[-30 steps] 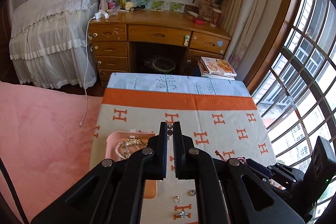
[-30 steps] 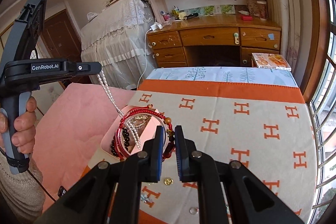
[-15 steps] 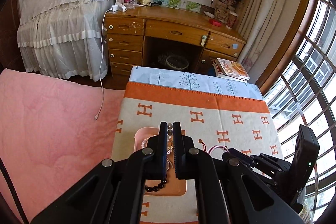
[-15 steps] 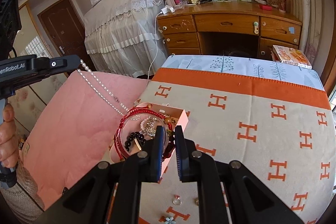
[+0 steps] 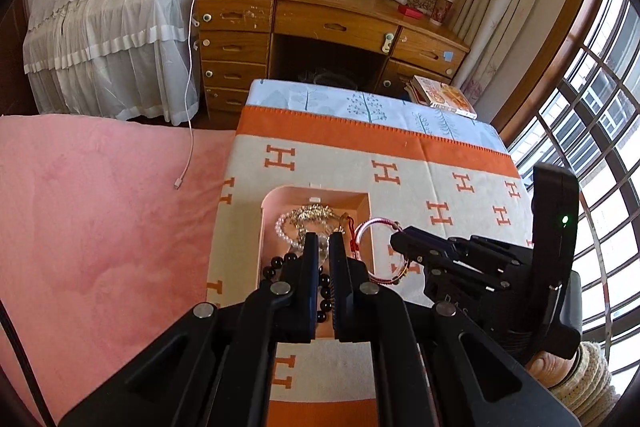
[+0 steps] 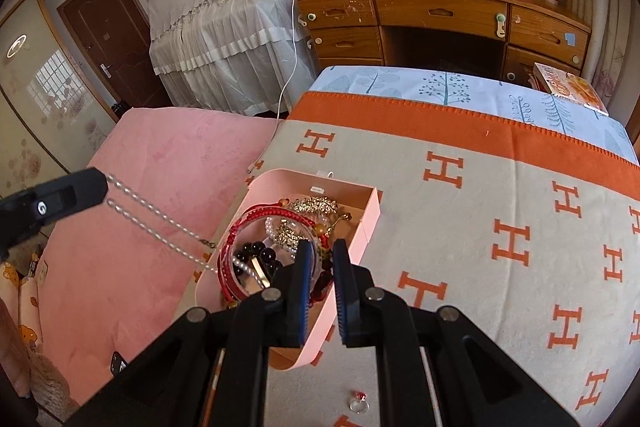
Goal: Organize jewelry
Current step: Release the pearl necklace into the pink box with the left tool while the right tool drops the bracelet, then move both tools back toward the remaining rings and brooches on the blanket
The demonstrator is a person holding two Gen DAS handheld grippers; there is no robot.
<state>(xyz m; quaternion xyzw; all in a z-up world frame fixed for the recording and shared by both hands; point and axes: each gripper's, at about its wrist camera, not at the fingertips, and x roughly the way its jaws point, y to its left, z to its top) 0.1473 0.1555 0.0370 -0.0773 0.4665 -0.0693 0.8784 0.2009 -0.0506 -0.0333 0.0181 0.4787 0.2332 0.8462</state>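
Note:
A pink box [image 6: 370,217] of jewelry sits on the H-patterned blanket [image 6: 460,227]. My left gripper [image 6: 105,189] hangs left of the box, shut on a pearl necklace [image 6: 244,265] whose lower end trails into the box. In the left wrist view, the left gripper [image 5: 324,239] points down over the pink box [image 5: 316,191]. My right gripper [image 6: 320,247] is shut on a red braided bracelet [image 6: 268,213], held low over the box. The left wrist view shows the right gripper [image 5: 394,239] at the box's right edge with the red bracelet [image 5: 370,227] looped from it.
A black bead bracelet [image 6: 256,253] and gold pieces [image 6: 316,205] lie in the box. A small ring [image 6: 356,403] rests on the blanket near the front. A pink bedspread [image 6: 140,207] lies left, a wooden desk [image 6: 440,11] behind, and windows [image 5: 592,131] at the right.
Both grippers have come down and closer to the pink box. The pearl strand's end now rests inside it, and the red bracelet hangs lower over it.

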